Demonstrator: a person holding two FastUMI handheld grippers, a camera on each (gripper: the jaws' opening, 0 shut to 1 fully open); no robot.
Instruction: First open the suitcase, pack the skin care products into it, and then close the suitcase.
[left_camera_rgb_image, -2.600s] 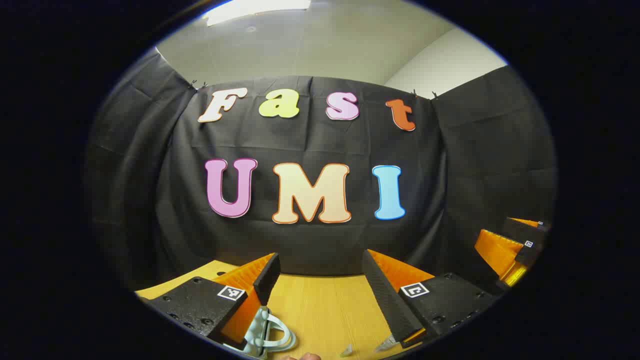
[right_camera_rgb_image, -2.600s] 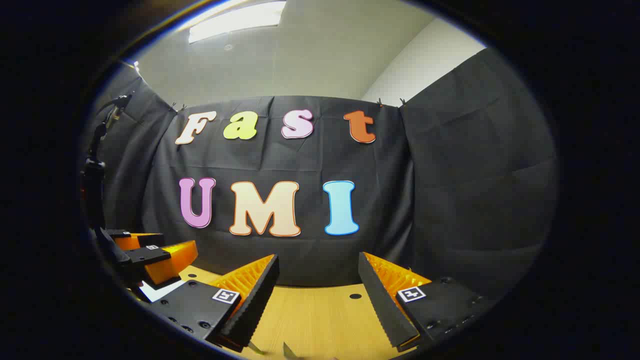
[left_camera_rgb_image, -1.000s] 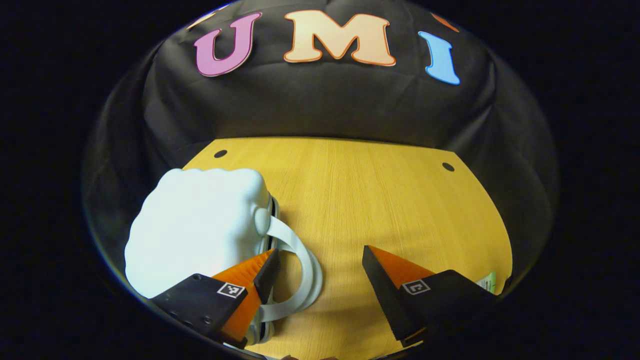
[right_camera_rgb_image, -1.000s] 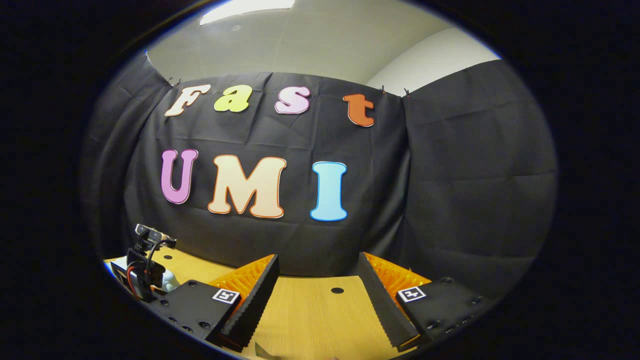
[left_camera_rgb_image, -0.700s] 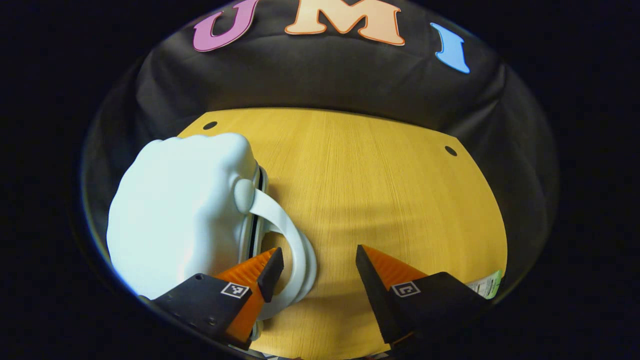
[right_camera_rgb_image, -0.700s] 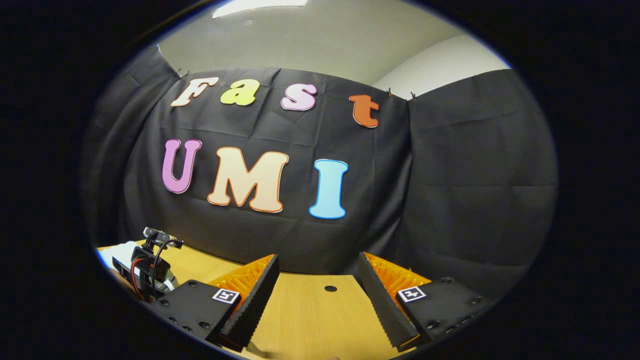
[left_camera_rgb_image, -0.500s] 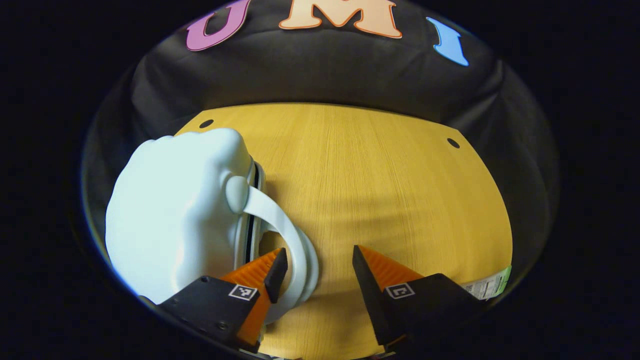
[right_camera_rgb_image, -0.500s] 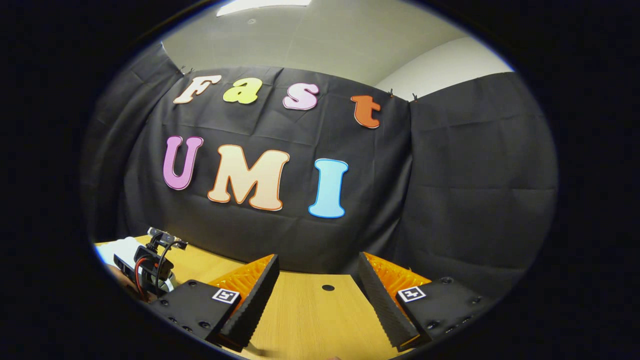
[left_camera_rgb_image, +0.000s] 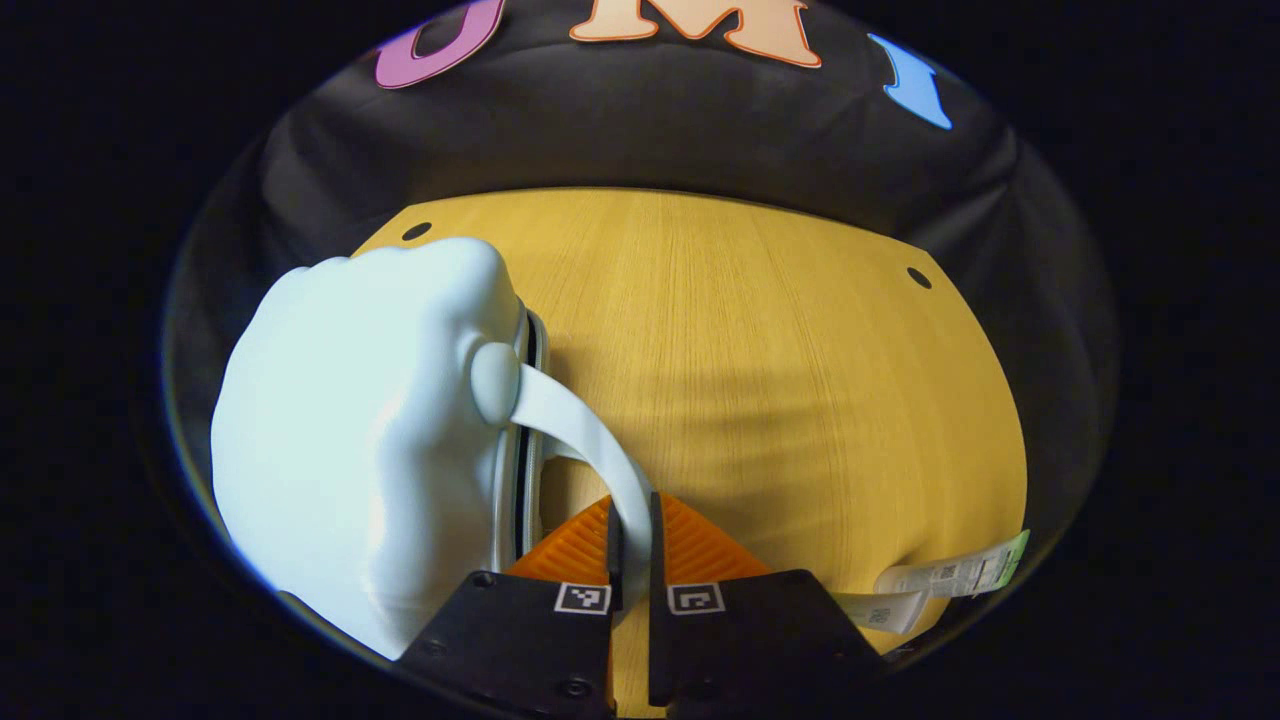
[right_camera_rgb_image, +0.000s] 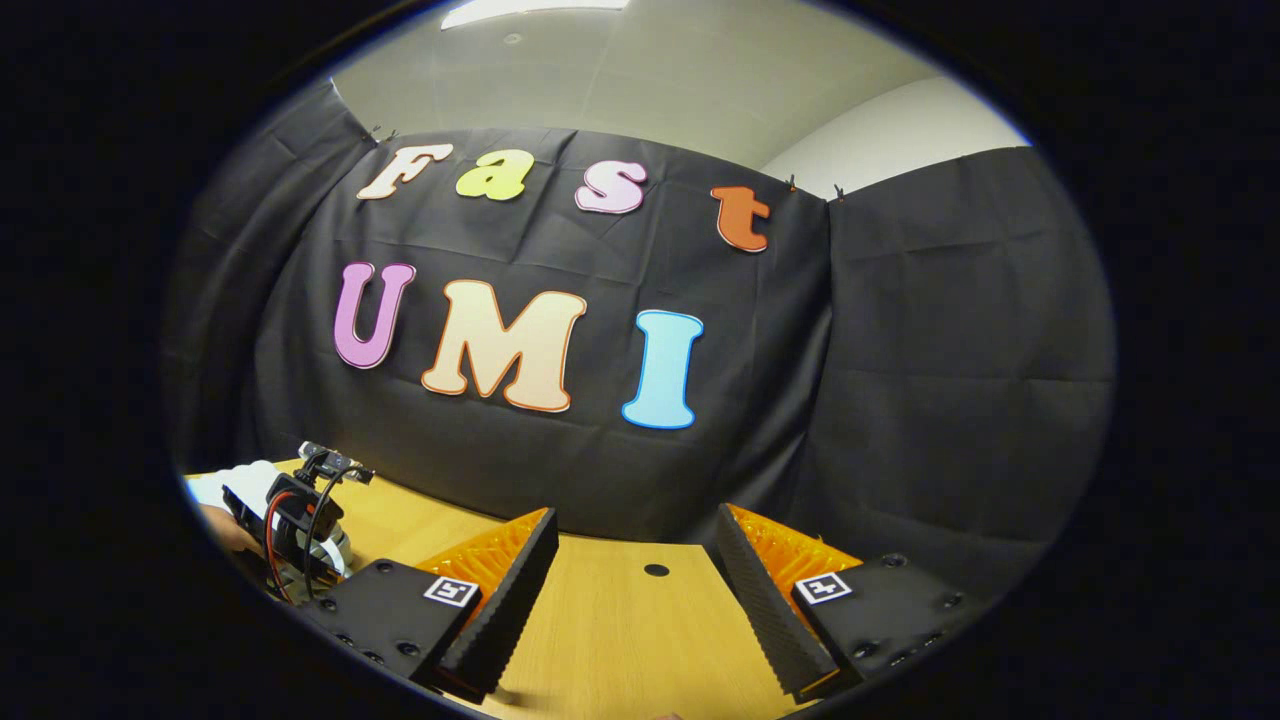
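On the yellow wooden table (left_camera_rgb_image: 780, 380), to the left of your left gripper view, lies the pale blue, puffy cloud-shaped suitcase (left_camera_rgb_image: 360, 440), flat on its side with its two shells together and a dark seam showing along the edge that faces the middle of the table. Your left gripper (left_camera_rgb_image: 630, 545) has its two fingers drawn together on the suitcase's pale blue curved strap handle (left_camera_rgb_image: 590, 450), which arcs out from a round knob on the shell and passes down between the pads; both fingers press on it. Just right of that gripper, at the near edge of the table, lies a white skin care tube with a green end (left_camera_rgb_image: 950, 580), apart from the suitcase and partly cut off by the edge of the view. Two small dark holes mark the far corners of the tabletop, and the black cloth wall (left_camera_rgb_image: 640, 130) hangs behind it. Your right gripper (right_camera_rgb_image: 630, 590) hangs well above the table with its fingers spread wide and nothing between them. In the right gripper view, far to the left, you can see the other gripper's body with its red cable (right_camera_rgb_image: 290, 520) over the suitcase
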